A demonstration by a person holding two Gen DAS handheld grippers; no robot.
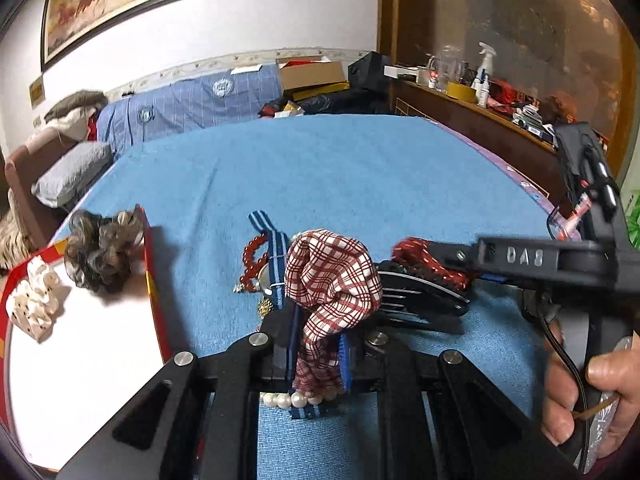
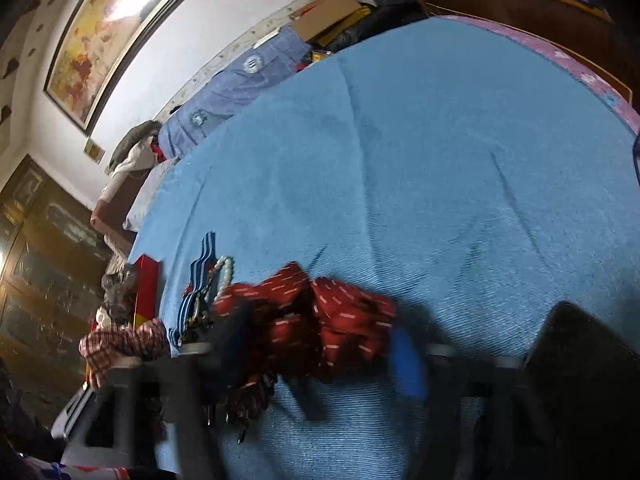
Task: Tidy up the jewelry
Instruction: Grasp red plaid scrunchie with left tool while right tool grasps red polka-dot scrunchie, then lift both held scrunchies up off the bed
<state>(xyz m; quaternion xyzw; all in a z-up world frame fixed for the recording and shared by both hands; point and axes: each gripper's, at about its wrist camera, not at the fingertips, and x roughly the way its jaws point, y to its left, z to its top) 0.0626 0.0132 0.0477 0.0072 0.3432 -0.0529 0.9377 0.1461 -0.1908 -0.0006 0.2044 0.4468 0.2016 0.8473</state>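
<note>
Left wrist view: the left tongs [image 1: 320, 354] are clamping the red-and-white plaid fabric scrunchie [image 1: 334, 276] for sorting, near the red-rimmed white tray [image 1: 150, 264]; the right tongs [image 2: 324, 360], blurred, are straddling the dark-red patterned scrunchie [image 2: 340, 320], grip unclear.

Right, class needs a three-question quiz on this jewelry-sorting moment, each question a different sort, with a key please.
1. True or false: the left gripper is shut on the red-and-white plaid fabric scrunchie.
2. Multiple choice: the brown furry scrunchie rests A) on the blue towel-covered bed, B) at the corner of the red-rimmed white tray, C) in the right gripper.
3. Fill in: under the left gripper, on the blue towel, lies a strand of white ____.

Key: 1 true; 2 B; 3 pearls.
</note>
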